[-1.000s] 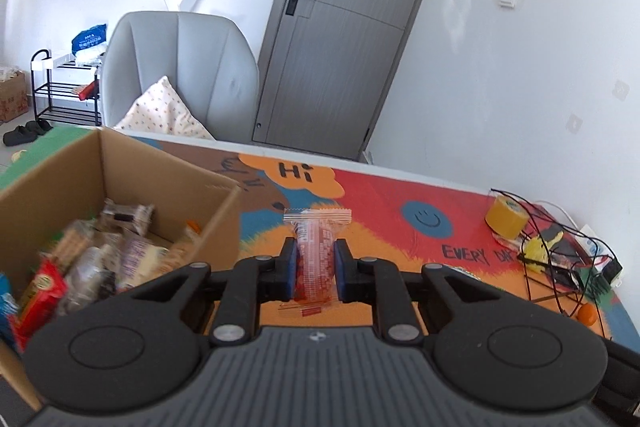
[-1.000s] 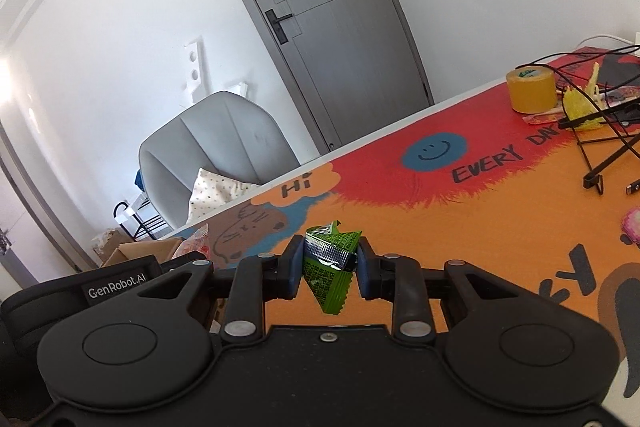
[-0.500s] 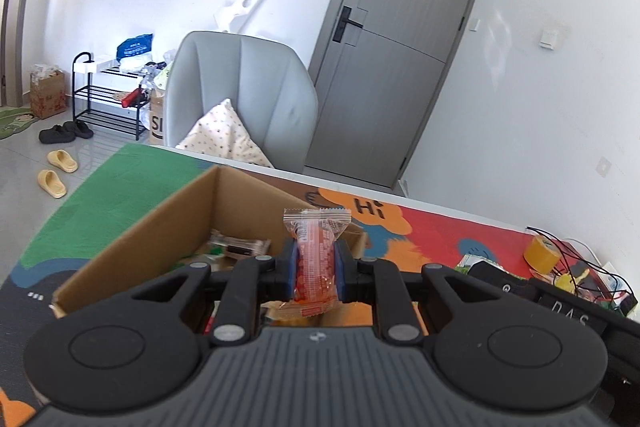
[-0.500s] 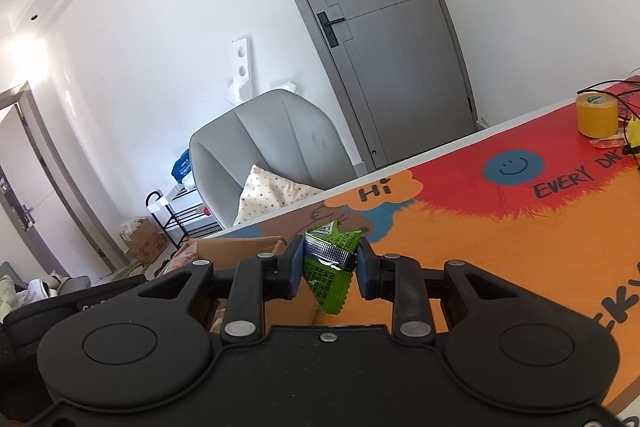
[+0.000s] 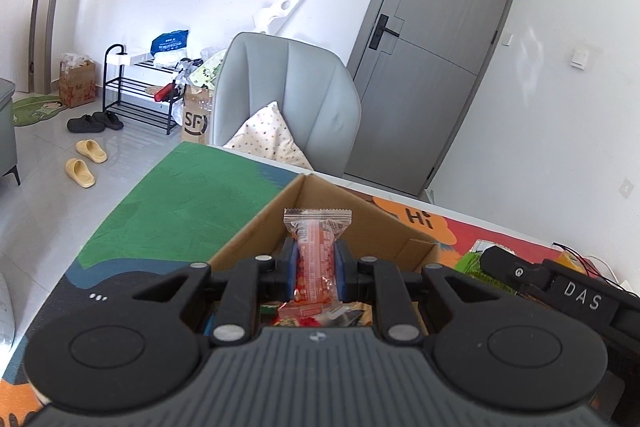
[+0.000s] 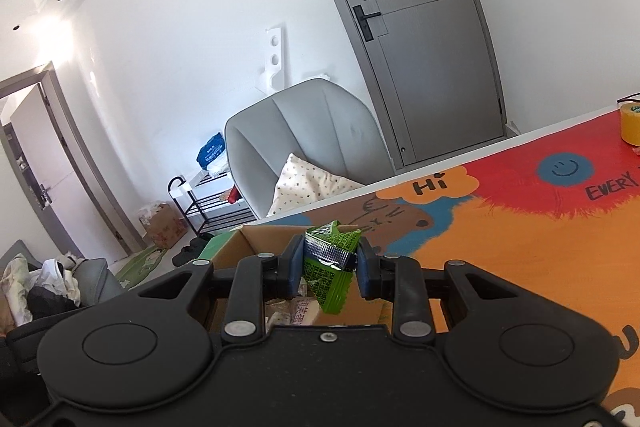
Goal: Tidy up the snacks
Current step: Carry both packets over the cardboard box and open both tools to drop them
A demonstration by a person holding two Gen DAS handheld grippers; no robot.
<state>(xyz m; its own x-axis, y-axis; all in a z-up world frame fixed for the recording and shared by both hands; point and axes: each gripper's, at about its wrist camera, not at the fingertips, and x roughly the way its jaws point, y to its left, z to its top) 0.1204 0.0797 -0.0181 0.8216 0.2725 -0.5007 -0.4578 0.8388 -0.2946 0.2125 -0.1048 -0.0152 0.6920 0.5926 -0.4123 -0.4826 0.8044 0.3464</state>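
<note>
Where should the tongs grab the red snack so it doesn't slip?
Around its middle, as the left tongs do now: the red snack is a long, narrow packet standing upright, so squeeze its two flat sides from left and right, leaving the crimped top free.

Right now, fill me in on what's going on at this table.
A person is sorting snacks into a cardboard box with a handheld tool in each hand. The left tool is shut on a red snack packet, held upright above the open box. The right tool is shut on a green snack packet, near the box's edge. Other snacks already lie inside the box. Neither packet has been dropped in yet.
</note>
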